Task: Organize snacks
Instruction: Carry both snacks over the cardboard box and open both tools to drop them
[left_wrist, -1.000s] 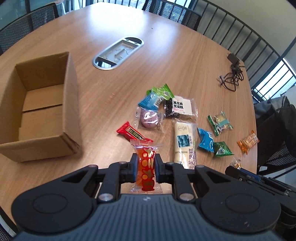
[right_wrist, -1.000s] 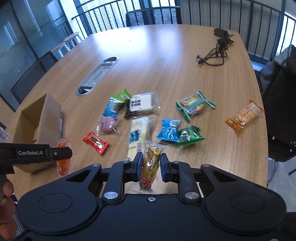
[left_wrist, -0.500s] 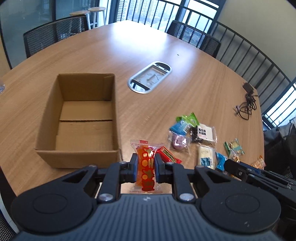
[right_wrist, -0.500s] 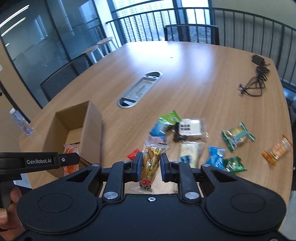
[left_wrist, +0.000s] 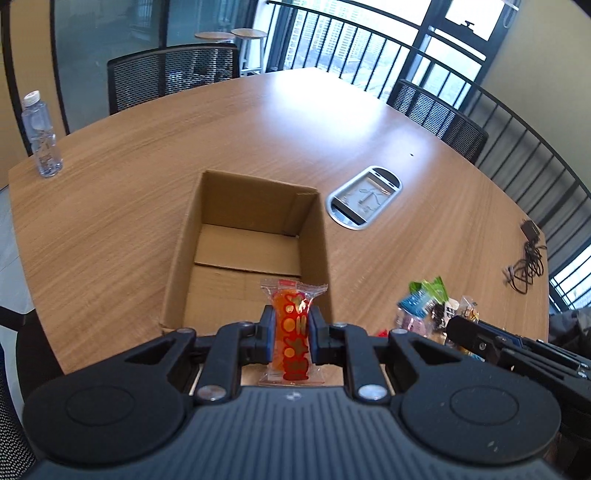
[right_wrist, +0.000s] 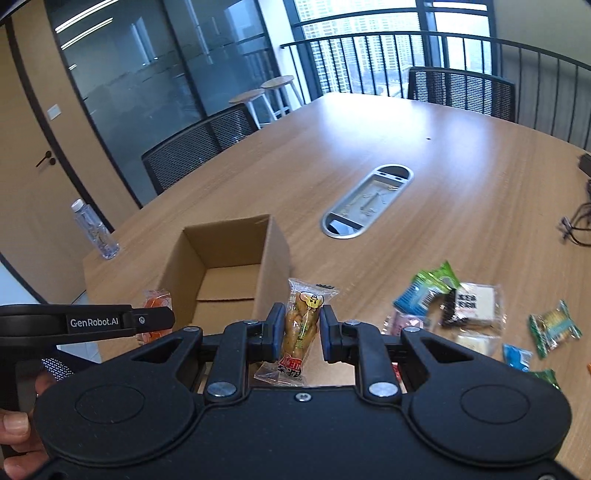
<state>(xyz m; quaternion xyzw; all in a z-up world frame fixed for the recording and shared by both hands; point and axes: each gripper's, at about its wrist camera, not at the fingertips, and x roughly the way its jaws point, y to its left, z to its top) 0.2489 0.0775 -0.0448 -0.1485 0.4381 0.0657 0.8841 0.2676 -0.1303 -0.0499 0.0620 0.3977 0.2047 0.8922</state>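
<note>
A: Snacks in both hands. The left gripper clamps the orange packet upright, low centre of frame, over the near edge of the cardboard box.

B: The right gripper is shut on the yellow-brown packet, beside the box's right wall, likely queued for dropping. Loose snacks wait lower right.

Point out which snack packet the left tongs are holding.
The orange-red packet with yellow spots, clamped upright in the left tongs over the cardboard box. The right tongs hold a yellow-brown packet instead.
</note>
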